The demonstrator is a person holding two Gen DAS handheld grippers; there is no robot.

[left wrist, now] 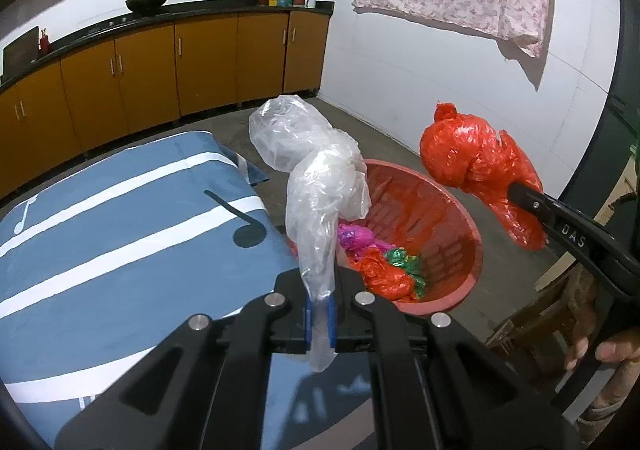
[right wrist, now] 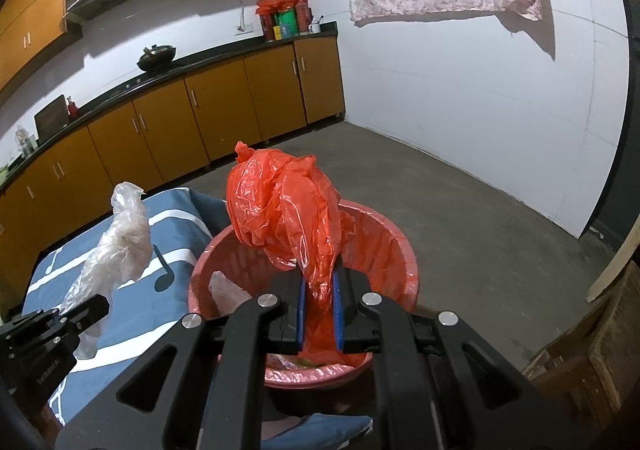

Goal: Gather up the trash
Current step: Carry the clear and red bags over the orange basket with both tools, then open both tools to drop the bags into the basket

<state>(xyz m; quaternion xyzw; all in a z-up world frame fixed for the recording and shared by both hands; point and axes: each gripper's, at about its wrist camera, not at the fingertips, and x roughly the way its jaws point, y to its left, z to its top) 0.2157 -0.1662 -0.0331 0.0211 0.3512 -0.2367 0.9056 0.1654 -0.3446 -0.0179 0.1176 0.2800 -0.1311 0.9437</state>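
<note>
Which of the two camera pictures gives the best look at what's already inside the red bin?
The left wrist view. It looks into the red bin, showing crumpled pink, green and orange wrappers at the bottom. In the right wrist view the held orange bag and black fingers cover most of the inside.

Basket (right wrist: 404, 250) mouth open below you | table (left wrist: 120, 230) edge crowds its left | bare floor (right wrist: 460, 190) beyond and right

Two grippers: left gripper (left wrist: 320, 314), right gripper (right wrist: 320, 314). One clear plastic bag (left wrist: 316, 178). One red plastic bag (right wrist: 284, 210). One red laundry-style basket (left wrist: 448, 218), which held three crumpled wrappers: one magenta (left wrist: 354, 238), one green (left wrist: 404, 260), one red (left wrist: 384, 274).
</note>
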